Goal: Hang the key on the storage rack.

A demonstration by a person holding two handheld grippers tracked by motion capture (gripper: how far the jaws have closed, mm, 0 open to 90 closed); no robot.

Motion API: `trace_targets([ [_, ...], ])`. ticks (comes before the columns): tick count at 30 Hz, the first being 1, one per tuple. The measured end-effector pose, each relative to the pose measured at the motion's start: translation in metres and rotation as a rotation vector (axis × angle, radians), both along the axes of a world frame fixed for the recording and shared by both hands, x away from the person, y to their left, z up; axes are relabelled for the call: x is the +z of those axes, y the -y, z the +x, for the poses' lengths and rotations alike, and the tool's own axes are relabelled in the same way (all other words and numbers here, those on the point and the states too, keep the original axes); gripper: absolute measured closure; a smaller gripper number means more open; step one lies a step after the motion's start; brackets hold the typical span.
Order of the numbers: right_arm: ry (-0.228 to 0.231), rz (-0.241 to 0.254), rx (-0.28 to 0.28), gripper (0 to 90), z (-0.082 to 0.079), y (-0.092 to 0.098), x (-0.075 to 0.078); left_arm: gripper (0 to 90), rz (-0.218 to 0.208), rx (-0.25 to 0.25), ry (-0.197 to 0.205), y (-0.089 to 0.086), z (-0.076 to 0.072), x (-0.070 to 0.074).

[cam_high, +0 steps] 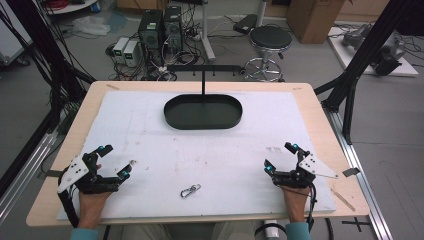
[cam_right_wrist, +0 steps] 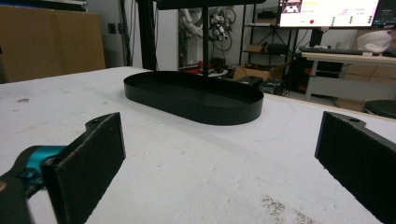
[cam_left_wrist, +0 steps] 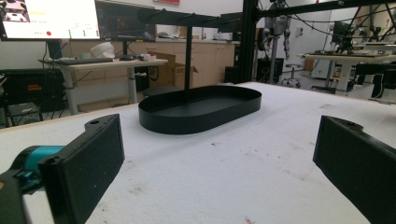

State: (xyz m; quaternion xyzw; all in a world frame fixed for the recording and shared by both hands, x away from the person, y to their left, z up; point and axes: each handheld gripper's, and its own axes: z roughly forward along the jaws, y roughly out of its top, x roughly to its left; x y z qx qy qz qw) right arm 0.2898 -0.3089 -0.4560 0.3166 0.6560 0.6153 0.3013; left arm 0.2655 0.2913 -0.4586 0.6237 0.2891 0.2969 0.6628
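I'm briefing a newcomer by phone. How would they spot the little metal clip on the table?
Start at the white mat covering the table. Near its front edge, between the left gripper and the right gripper, lies the small silver clip, alone and far smaller than the black oval tray.

The desk [cam_high: 320,115] looked like pale wood, its top covered by a white, rough, stained mat [cam_high: 150,130]. The oval tray [cam_high: 203,111] was smooth matt black. Between the grippers lay a small shiny metal clip [cam_high: 190,190]. Gripper pads [cam_left_wrist: 88,168] were matt, grainy black.
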Motion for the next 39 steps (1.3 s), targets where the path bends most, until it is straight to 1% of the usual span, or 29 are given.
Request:
trace_targets([
  [5, -0.010, 0.015, 0.000, 0.9, 0.001, 0.001, 0.000, 2.3, -0.005, 0.017, -0.004, 0.000, 0.000, 0.000],
  [13, -0.004, 0.006, -0.006, 0.9, 0.000, 0.000, 0.000, 2.3, -0.004, 0.025, -0.006, 0.000, 0.000, 0.000],
  [14, -0.002, 0.009, -0.006, 0.9, 0.000, 0.000, 0.000, 2.3, -0.014, 0.027, -0.011, -0.001, 0.000, 0.000],
  [18, -0.003, 0.009, -0.006, 0.9, 0.000, 0.000, 0.000, 2.3, -0.028, 0.020, -0.014, -0.002, 0.001, 0.000],
  [19, -0.002, 0.005, -0.007, 0.9, 0.000, 0.000, 0.000, 2.3, -0.029, 0.021, -0.019, -0.002, 0.001, 0.000],
  [21, -0.002, 0.005, -0.006, 0.9, 0.000, 0.000, 0.000, 2.3, -0.026, 0.016, -0.044, -0.004, 0.001, 0.002],
  [22, -0.002, 0.005, -0.007, 0.9, 0.000, 0.000, 0.000, 2.3, -0.026, 0.016, -0.044, -0.004, 0.001, 0.002],
  [23, 0.000, 0.005, -0.006, 0.9, 0.000, 0.000, 0.000, 2.3, -0.032, 0.008, -0.056, -0.004, 0.000, 0.007],
  [24, -0.002, 0.005, -0.007, 0.9, 0.000, 0.000, 0.000, 2.3, -0.031, -0.003, -0.054, -0.005, -0.001, 0.010],
  [25, -0.002, 0.006, -0.008, 1.0, 0.000, 0.000, 0.000, 2.3, -0.031, -0.003, -0.054, -0.005, -0.001, 0.010],
  [26, -0.002, 0.006, -0.008, 1.0, 0.000, 0.000, 0.000, 2.3, -0.030, -0.010, -0.054, -0.005, -0.001, 0.015],
  [27, 0.000, 0.006, -0.007, 1.0, 0.000, 0.000, 0.000, 2.3, -0.029, -0.037, -0.053, -0.005, -0.001, 0.025],
  [28, -0.002, 0.005, -0.006, 0.9, 0.000, 0.000, 0.000, 2.3, -0.029, -0.037, -0.053, -0.005, -0.001, 0.025],
  [30, 0.003, 0.003, -0.004, 0.9, 0.000, 0.000, 0.000, 2.3, -0.026, -0.067, -0.060, -0.004, -0.001, 0.034],
  [31, 0.004, 0.001, -0.006, 0.9, 0.000, 0.000, 0.000, 2.3, -0.011, -0.090, -0.065, -0.002, 0.000, 0.041],
  [32, 0.002, 0.001, -0.005, 0.9, 0.000, 0.000, 0.000, 2.3, 0.020, -0.125, -0.062, 0.002, 0.001, 0.050],
  [33, 0.002, 0.002, -0.005, 0.9, 0.000, 0.000, 0.000, 2.3, 0.040, -0.142, -0.060, 0.004, 0.001, 0.056],
  [34, 0.008, -0.002, -0.006, 0.9, 0.000, 0.000, 0.000, 2.3, 0.040, -0.142, -0.060, 0.004, 0.001, 0.056],
  [35, 0.008, -0.002, -0.006, 0.9, 0.000, 0.000, 0.000, 2.3, 0.058, -0.161, -0.059, 0.007, 0.002, 0.060],
  [36, 0.001, 0.003, -0.005, 0.9, 0.000, 0.000, 0.000, 2.3, 0.085, -0.208, -0.070, 0.013, 0.004, 0.070],
  [37, 0.003, 0.000, -0.006, 0.9, 0.000, 0.000, 0.000, 2.3, 0.085, -0.208, -0.070, 0.013, 0.004, 0.070],
  [38, 0.003, 0.001, -0.006, 0.9, 0.000, 0.000, 0.000, 2.3, 0.124, -0.248, -0.082, 0.020, 0.008, 0.078],
  [39, -0.001, 0.002, -0.005, 1.0, 0.000, 0.000, 0.000, 2.3, 0.148, -0.270, -0.086, 0.024, 0.009, 0.082],
])
